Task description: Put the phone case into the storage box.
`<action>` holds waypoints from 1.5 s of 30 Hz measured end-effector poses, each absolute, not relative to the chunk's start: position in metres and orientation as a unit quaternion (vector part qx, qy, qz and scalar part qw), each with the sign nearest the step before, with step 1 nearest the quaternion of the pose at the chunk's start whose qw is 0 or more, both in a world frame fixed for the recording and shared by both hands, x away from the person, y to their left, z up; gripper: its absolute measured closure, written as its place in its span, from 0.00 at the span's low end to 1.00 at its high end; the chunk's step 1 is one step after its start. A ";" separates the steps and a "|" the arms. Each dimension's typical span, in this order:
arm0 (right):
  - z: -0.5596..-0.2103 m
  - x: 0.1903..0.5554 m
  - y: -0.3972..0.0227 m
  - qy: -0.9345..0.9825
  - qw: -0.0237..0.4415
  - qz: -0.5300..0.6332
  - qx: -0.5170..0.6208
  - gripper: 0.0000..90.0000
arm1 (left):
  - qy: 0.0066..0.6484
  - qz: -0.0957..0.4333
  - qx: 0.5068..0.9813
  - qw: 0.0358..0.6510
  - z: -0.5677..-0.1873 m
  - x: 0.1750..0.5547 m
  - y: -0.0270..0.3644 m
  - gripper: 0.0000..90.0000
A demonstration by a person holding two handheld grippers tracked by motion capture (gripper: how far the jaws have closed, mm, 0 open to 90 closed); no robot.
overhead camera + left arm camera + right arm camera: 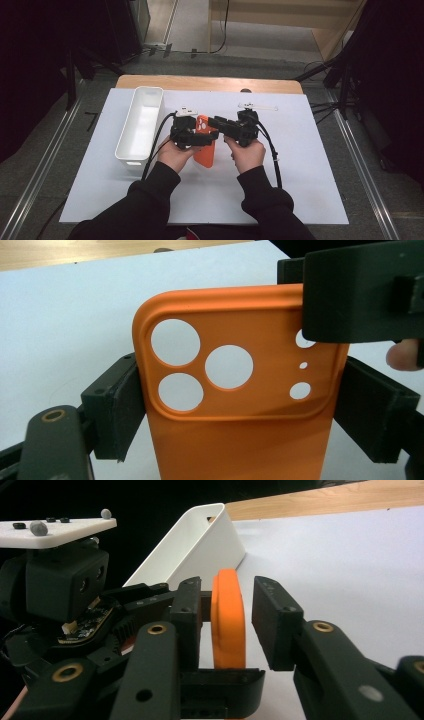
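Note:
An orange phone case (pixel 205 152) with several round camera holes hangs above the white sheet between my two grippers. My left gripper (pixel 196 135) is shut on it: in the left gripper view both pads (pixel 122 405) press the long side edges of the case (pixel 240 440), just below the camera cut-out. My right gripper (pixel 215 125) reaches in from the right at the case's top corner. In the right gripper view the case (pixel 228 640) stands edge-on between that gripper's (pixel 225 605) jaws with a gap on each side, so it is open.
A long white bin (pixel 148 90) lies on the left of the white sheet (pixel 300 165), close behind my left gripper in the right gripper view (pixel 200 545). The wooden table edge (pixel 210 82) runs along the far side. Cables trail from both grippers toward me.

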State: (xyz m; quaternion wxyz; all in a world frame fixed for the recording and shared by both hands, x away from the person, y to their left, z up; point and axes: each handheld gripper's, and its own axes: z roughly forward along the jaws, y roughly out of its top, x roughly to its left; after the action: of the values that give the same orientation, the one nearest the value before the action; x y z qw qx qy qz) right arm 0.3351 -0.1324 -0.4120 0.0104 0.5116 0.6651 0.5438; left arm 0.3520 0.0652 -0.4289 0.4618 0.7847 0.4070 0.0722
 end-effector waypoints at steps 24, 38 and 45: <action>-0.408 0.335 -0.152 0.693 0.000 0.521 0.499 0.47 | 0.405 0.071 0.793 0.450 -0.428 0.354 0.069 0.17; -0.406 0.324 -0.169 0.712 0.018 0.515 0.477 0.44 | 0.401 0.069 0.798 0.445 -0.425 0.355 0.070 0.17; -0.411 0.318 -0.180 0.724 0.026 0.505 0.468 0.42 | 0.397 0.064 0.800 0.445 -0.422 0.355 0.072 0.17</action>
State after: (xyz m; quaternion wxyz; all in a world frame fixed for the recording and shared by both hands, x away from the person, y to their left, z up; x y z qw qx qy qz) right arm 0.3177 -0.1798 -0.4107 0.0256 0.4685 0.7243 0.5053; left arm 0.3551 0.0716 -0.4222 0.4453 0.8000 0.3972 0.0637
